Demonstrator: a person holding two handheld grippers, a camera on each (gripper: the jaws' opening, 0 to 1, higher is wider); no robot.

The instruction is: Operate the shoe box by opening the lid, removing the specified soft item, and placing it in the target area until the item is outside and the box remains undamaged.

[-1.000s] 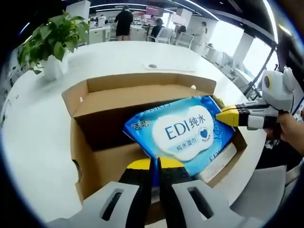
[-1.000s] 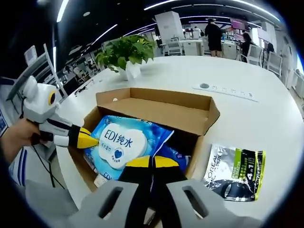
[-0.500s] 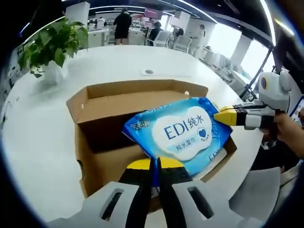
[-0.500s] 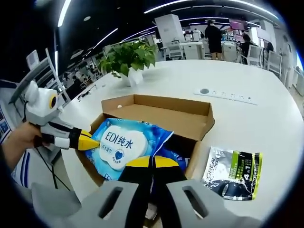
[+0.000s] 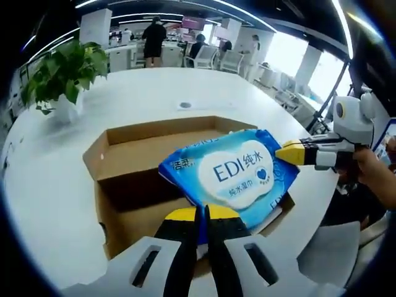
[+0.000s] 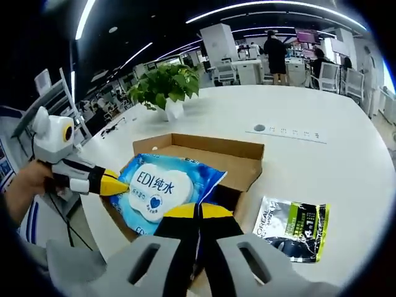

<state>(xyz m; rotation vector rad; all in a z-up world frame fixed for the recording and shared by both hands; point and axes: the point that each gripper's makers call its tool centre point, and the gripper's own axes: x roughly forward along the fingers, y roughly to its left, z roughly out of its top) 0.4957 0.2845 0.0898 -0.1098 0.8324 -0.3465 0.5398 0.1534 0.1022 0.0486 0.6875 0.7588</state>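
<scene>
In the left gripper view, the left hand-held gripper (image 5: 202,213) rises from 6 o'clock with its yellow-tipped jaws pressed together on the near edge of the blue wet-wipes pack (image 5: 230,175), which is held above the open shoe box (image 5: 133,176). The right hand-held gripper (image 5: 286,153) comes in from 3 o'clock, its yellow tips clamped on the pack's opposite corner, with a person's hand (image 5: 376,178) behind it. The box rests on the white table (image 5: 43,185), its lid flap folded back toward 12 o'clock. A potted plant (image 5: 62,71) stands on the table at 10 o'clock, and people stand in the far background at 12 o'clock. In the right gripper view, the right hand-held gripper (image 6: 198,211) rises from 6 o'clock, its jaws closed on the edge of the wet-wipes pack (image 6: 158,189) over the shoe box (image 6: 213,158). The left hand-held gripper (image 6: 117,184) enters from 9 o'clock, pinching the pack's left corner. A black, silver and green sachet (image 6: 296,226) lies flat on the table (image 6: 346,173) just beside the box, at 4 o'clock. The potted plant (image 6: 166,86) sits beyond the box at 11 o'clock.
</scene>
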